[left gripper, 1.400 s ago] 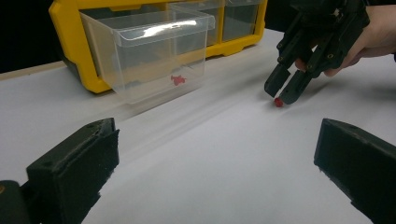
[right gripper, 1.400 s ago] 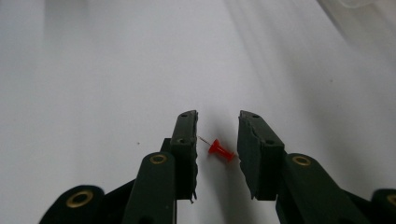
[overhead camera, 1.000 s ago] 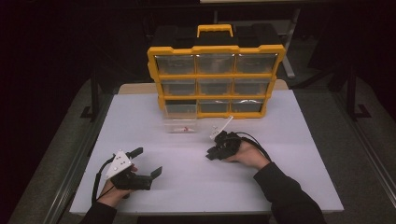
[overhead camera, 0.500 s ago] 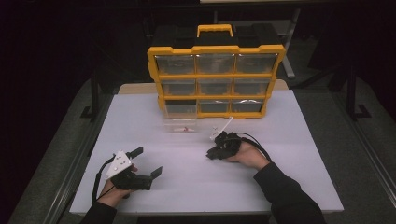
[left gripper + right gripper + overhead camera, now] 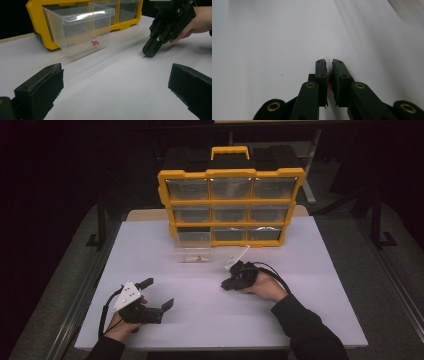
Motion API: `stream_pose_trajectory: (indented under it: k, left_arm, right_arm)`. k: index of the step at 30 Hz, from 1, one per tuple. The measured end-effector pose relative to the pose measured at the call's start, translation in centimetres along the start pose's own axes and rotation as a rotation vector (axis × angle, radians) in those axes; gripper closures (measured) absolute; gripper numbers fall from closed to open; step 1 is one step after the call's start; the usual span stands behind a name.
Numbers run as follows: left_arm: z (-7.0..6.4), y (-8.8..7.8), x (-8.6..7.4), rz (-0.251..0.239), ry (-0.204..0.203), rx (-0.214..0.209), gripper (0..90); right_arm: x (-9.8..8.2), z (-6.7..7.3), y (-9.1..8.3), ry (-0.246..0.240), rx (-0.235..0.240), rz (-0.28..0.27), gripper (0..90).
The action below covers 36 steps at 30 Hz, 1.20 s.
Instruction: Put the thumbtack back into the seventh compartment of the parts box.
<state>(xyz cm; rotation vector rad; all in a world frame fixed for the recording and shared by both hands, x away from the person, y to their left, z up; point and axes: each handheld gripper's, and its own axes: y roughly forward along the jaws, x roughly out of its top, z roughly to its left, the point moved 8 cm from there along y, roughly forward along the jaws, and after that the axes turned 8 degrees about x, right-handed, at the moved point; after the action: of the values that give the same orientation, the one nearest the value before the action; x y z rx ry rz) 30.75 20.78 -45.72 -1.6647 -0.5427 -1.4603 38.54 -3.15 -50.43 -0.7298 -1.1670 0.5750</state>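
A clear plastic drawer (image 5: 192,254) stands on the white table (image 5: 150,245), pulled out of the yellow organizer (image 5: 230,205). One small red piece (image 5: 95,43) lies inside it. My right gripper (image 5: 229,282) points down at the table right of the drawer, tips on the surface. Its jaws have just been closing, and in the right gripper view a small red piece (image 5: 330,84) is pinched between them at my right gripper (image 5: 329,61). From the left gripper view its tip (image 5: 151,51) rests on the table. My left gripper (image 5: 158,293) sits near the front left, jaws wide open and empty (image 5: 115,82).
The organizer holds three rows of clear drawers under a yellow handle (image 5: 230,151) at the table's far edge. The bottom-left slot (image 5: 192,236) is where the drawer came out. White tabletop lies between the two grippers. Dark floor surrounds the table.
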Motion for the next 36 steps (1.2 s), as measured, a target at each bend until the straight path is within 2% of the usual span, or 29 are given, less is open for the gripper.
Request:
stream_pose_trajectory:
  k: [13,17,27,30,33,34,36]
  left_arm:
    - [-0.1,0.0,0.0,-0.003,-0.004,-0.001,0.0]
    - [-0.1,0.1,0.0,-0.005,-0.006,-0.001,0.0]
    - [-0.2,0.1,0.0,-0.002,-0.006,-0.004,0.0]
    - [-0.2,0.1,0.0,-0.003,-0.007,-0.005,0.0]
    - [-0.1,0.1,0.0,0.001,-0.003,-0.005,0.0]
    - [-0.1,0.1,0.0,0.001,-0.004,-0.004,0.0]
    - [-0.2,0.1,0.0,0.001,-0.003,-0.005,0.0]
  right_arm:
    - [0.8,0.3,-0.5,0.008,-0.006,-0.018,82.4]
    - [1.1,0.3,-0.9,0.038,-0.005,-0.030,82.4]
    - [1.7,-0.3,-2.4,0.087,-0.041,-0.077,82.4]
    - [1.8,-0.5,-2.9,0.107,-0.056,-0.076,82.4]
    - [2.2,-0.4,-3.4,0.127,-0.055,-0.093,82.4]
    - [2.3,-0.7,-3.5,0.105,-0.065,-0.093,82.4]
    - [2.5,-0.6,-3.8,0.121,-0.071,-0.096,82.4]
